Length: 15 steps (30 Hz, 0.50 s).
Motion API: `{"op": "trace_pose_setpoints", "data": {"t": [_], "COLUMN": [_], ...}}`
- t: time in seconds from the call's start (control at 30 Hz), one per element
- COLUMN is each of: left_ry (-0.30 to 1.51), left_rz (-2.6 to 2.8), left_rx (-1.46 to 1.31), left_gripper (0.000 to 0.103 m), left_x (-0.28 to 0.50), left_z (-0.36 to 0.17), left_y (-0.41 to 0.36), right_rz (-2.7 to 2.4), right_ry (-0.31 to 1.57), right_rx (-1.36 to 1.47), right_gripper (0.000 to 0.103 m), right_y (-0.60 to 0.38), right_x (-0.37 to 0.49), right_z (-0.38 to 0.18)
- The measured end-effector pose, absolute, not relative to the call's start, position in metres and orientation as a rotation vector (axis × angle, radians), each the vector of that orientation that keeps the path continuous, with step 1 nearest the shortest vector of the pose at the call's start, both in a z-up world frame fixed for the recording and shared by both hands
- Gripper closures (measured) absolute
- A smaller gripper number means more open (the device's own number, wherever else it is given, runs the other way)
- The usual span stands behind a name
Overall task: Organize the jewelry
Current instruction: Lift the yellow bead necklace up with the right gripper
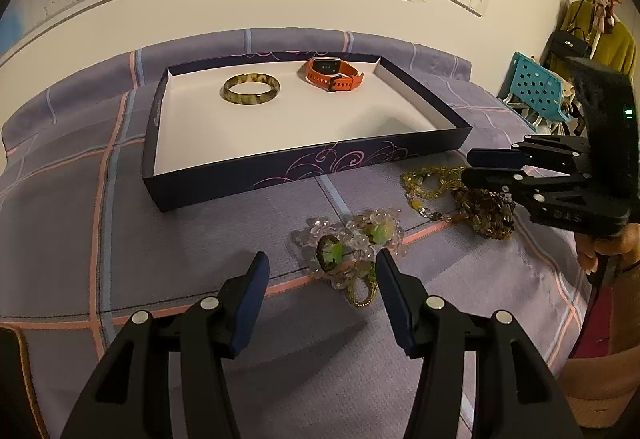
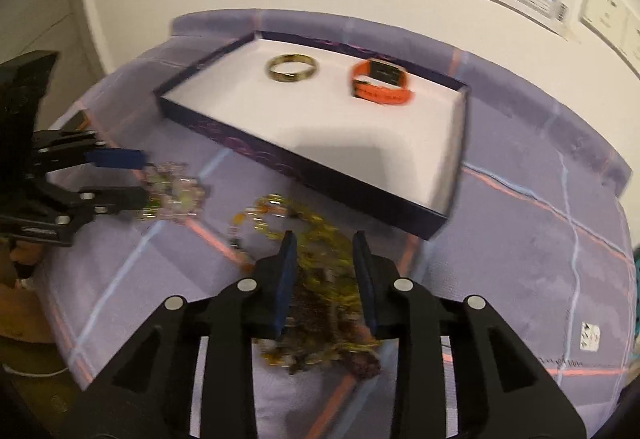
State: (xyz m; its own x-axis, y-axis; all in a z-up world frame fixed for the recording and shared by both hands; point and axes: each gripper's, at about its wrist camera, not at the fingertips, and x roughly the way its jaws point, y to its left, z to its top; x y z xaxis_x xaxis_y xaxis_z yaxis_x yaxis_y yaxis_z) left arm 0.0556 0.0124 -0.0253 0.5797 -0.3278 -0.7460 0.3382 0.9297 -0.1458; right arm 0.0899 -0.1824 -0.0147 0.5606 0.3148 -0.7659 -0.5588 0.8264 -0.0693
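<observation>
Dim warm indoor light, soft shadows, fisheye-bent edges; right wrist view motion-blurred.

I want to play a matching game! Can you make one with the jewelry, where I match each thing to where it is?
Things:
1. bangle
2. orange watch
3. clear flower beads
4. yellow-brown necklace

Places:
A. on the blanket, between the left gripper's fingers
B. in the box, far right part
C. on the blanket, between the right gripper's fingers
D. in the box, left of the watch

Pairs: 1-D, 2-B, 3-A, 4-C
</observation>
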Motion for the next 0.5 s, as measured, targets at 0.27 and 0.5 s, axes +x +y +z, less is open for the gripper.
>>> {"op": "trace_pose_setpoints", "data": {"t": [0.27,0.5], "left_ry": [0.869,0.864], "left_rz": [-0.384,-0.38], "left_rx": [0.005,-0.007], "left_gripper": [0.05,0.05], "left_x": [0.055,0.054], "left_z": [-0.025,-0.024], "left_y": [0.013,0.016], "right_rz": [0.61,0.6], "right_ry": [0.88,0.874], "right_rx": [-0.423,-0.367], "right_gripper": [0.077,0.098], "right_y": [-0.14,-0.149], "right_x": [0.1,0.105], "right_z": [-0.034,-0.031]}}
